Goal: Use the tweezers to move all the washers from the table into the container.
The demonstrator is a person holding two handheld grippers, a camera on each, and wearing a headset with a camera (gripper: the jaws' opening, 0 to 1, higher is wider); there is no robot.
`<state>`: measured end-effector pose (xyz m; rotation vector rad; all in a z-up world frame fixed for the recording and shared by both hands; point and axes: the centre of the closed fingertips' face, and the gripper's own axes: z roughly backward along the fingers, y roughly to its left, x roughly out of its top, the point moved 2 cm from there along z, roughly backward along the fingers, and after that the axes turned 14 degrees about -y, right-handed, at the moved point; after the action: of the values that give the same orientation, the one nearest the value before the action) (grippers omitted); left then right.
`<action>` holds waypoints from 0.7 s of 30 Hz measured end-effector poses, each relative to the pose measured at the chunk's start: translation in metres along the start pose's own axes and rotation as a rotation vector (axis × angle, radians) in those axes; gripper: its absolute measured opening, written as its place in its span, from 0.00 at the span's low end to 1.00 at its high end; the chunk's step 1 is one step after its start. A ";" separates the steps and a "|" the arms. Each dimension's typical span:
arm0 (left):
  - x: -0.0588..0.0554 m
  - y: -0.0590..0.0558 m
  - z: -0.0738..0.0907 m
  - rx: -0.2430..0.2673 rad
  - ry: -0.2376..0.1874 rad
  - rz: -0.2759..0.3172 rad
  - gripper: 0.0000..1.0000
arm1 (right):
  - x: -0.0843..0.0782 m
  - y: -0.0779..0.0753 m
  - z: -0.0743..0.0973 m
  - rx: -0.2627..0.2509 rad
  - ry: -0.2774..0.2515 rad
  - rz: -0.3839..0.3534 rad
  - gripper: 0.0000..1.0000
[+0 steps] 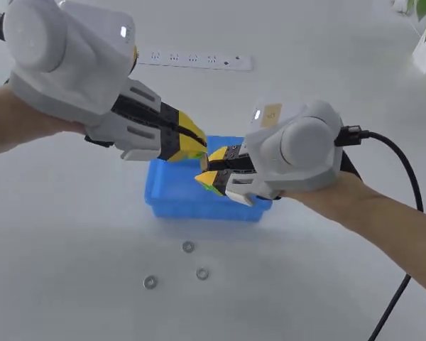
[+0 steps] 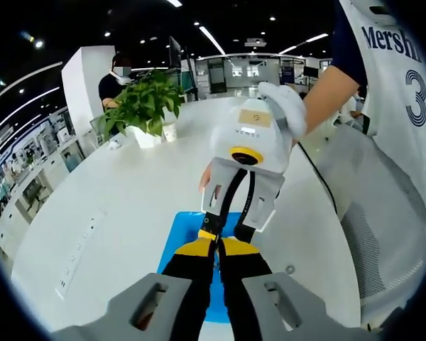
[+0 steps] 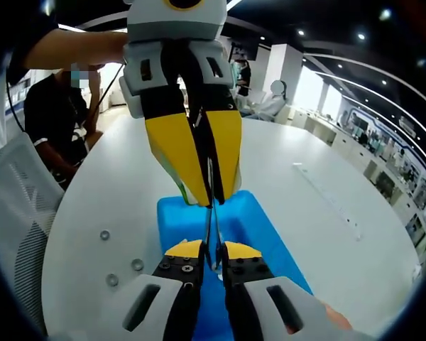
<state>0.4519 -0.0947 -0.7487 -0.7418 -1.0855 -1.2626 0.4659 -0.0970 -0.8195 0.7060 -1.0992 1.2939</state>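
- Head view: three small metal washers point(image 1: 188, 246) lie on our white table point(image 1: 71, 234), near the blue plastic container point(image 1: 172, 193).
- Left gripper view: our left gripper point(image 2: 216, 250) is pressed together.
- Right gripper view: our right gripper point(image 3: 213, 250) and the left gripper both pinch thin metal tweezers point(image 3: 210, 213).

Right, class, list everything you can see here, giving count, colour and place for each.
washers: three, silver, loose on the table in front of the container
container: one, blue, on the table below the tongs
tweezers: one pair, thin and dark, between both tongs
power strip: one, white, far side of the table
plant: one, green, white pot, table edge
table: one, white
cable: one, black, from the right tongs
left tongs: yellow-tipped, shut on tweezers
right tongs: yellow-tipped, shut on tweezers
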 end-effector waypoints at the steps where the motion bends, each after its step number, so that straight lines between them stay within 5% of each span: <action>1: 0.000 0.000 -0.001 -0.001 0.000 0.002 0.07 | -0.001 0.000 0.000 -0.001 -0.001 -0.004 0.11; 21: -0.004 -0.003 -0.010 -0.017 0.013 0.008 0.07 | -0.009 0.000 -0.002 -0.007 0.002 -0.027 0.12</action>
<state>0.4514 -0.1030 -0.7559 -0.7496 -1.0618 -1.2700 0.4676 -0.0984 -0.8284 0.7116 -1.0886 1.2676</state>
